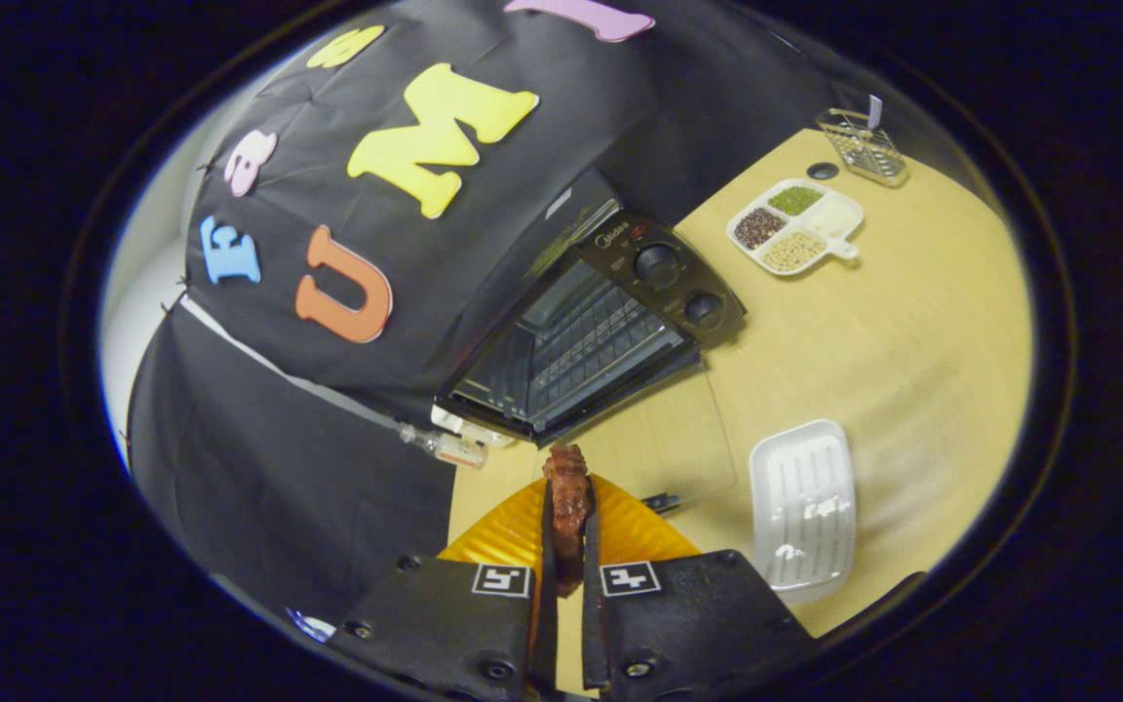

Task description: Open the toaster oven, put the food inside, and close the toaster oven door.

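Pinching a brown piece of food (pixel 568 507), the hand-held gripper (pixel 568 531) is nearly closed before the open toaster oven (pixel 591 331).

Even, fairly bright light falls on the table (pixel 912 322), with soft glare spots on the white tray (pixel 805 502) (small, from overhead). Fisheye bending grows strong toward the rim, where the table smears into blur. The toaster oven (pixel 600 322) interior sits dim.
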`<action>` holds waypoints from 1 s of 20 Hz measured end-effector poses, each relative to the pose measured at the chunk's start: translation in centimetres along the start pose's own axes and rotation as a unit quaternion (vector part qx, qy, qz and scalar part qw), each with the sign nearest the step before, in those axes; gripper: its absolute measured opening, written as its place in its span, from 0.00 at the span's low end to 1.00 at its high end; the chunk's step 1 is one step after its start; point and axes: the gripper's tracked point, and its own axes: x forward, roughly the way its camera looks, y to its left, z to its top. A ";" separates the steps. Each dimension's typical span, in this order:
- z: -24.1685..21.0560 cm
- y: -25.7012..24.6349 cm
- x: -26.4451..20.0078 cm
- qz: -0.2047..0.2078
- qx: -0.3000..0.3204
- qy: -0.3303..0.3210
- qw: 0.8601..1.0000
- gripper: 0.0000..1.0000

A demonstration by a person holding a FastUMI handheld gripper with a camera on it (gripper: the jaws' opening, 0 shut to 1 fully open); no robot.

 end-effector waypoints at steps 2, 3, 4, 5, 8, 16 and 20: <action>-0.5 1.3 2.8 0.028 0.036 -0.025 0.999 0.12; -0.6 1.5 4.2 0.035 0.052 -0.036 0.997 0.12; -0.7 1.5 5.7 0.036 0.067 -0.052 0.996 0.12; -0.5 1.5 6.7 0.037 0.080 -0.068 0.994 0.12; 0.1 1.6 9.5 0.042 0.119 -0.112 0.986 0.12; 2.4 0.5 15.8 0.000 0.138 -0.183 0.973 0.12; 4.4 0.5 18.8 -0.022 0.142 -0.202 0.969 0.12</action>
